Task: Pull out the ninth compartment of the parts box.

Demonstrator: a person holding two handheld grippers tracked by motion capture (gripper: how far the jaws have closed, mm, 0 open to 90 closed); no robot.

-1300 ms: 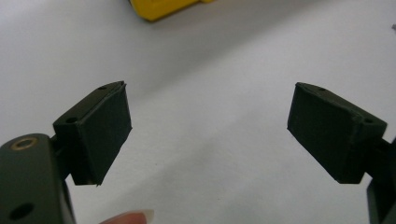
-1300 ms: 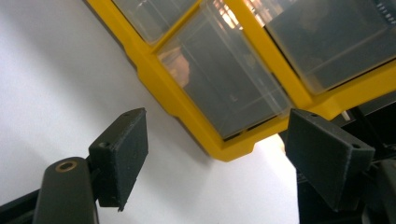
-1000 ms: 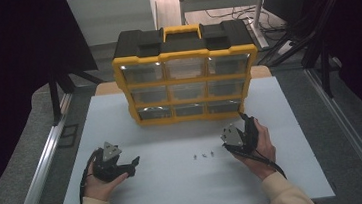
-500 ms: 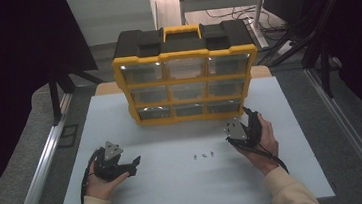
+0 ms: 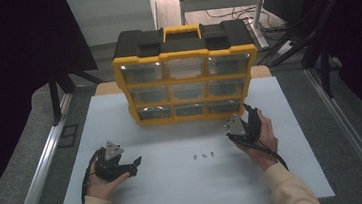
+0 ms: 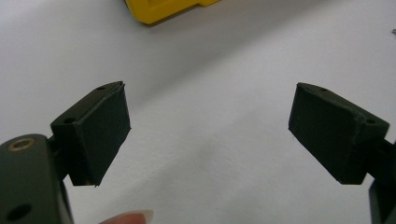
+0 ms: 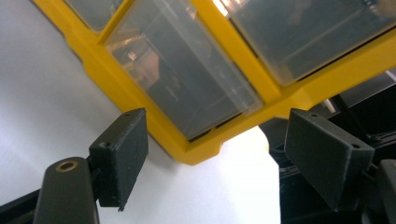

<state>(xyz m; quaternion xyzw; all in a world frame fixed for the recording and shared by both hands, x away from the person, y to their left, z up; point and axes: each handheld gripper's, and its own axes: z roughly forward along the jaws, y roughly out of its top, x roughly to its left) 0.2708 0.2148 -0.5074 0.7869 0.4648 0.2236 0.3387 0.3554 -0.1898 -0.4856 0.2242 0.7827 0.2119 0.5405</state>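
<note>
Left gripper [image 5: 135, 162]: nearest the person, held low over the white table [image 5: 177, 192], well in front of the organizer and off its left front corner; jaws spread wide with nothing between them, as the left gripper view [image 6: 208, 130] shows over bare table surface.
Small screws [image 5: 204, 155]: three tiny dark pieces in a short row on the table, in front of the organizer, between the two grippers and nearer the right one; too small to tell their exact kind.
Right gripper [image 5: 246, 109]: held just beside the organizer's lower right corner, pointing toward it; jaws wide apart and holding nothing, seen in the right gripper view [image 7: 215, 140] framing that yellow corner.
Bottom right drawer [image 7: 187, 88]: clear plastic, closed in its frame, close before the right gripper's jaws; contents cannot be told.
Drawer organizer [image 5: 184, 56]: yellow frame with black top and yellow carry handle, standing upright at the far middle of the table; nine clear drawers in three rows of three, all shut.
</note>
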